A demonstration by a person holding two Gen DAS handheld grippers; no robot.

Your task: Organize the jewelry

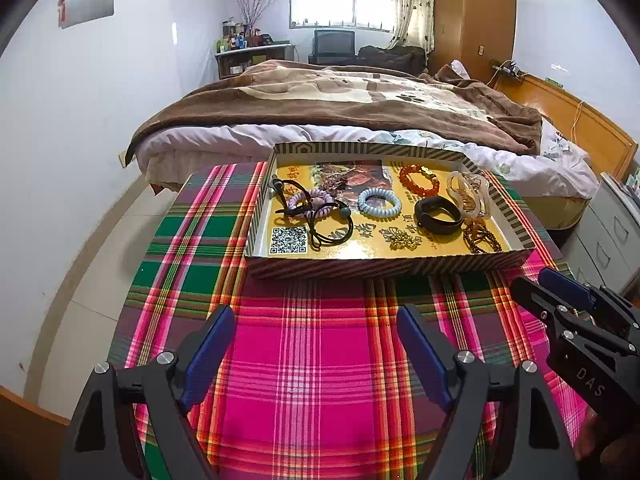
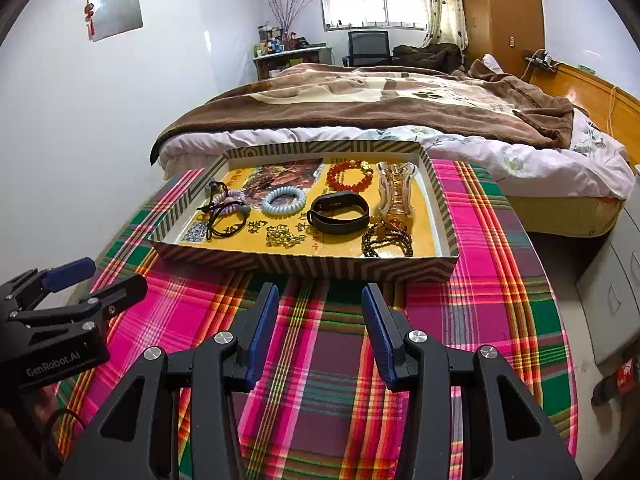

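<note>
A striped cardboard tray (image 1: 384, 266) (image 2: 304, 266) stands on the plaid tablecloth and holds the jewelry: black cord bracelets (image 1: 328, 228) (image 2: 226, 222), a purple coil tie (image 1: 298, 200), a blue coil tie (image 1: 379, 203) (image 2: 284, 200), an orange bead bracelet (image 1: 418, 180) (image 2: 350, 176), a black wristband (image 1: 438, 214) (image 2: 340, 212), a clear hair claw (image 1: 468, 196) (image 2: 396, 190), a gold chain (image 1: 404, 238) (image 2: 282, 236) and brown beads (image 1: 482, 238) (image 2: 388, 240). My left gripper (image 1: 316, 322) (image 2: 96, 280) is open and empty in front of the tray. My right gripper (image 2: 320, 300) (image 1: 528, 280) is open and empty beside it.
The table is covered by a pink, green and orange plaid cloth (image 1: 312, 360) (image 2: 500, 280). A bed with a brown blanket (image 1: 340, 96) (image 2: 380, 96) lies right behind the table. Grey drawers (image 2: 612, 288) stand at the right. White wall at the left.
</note>
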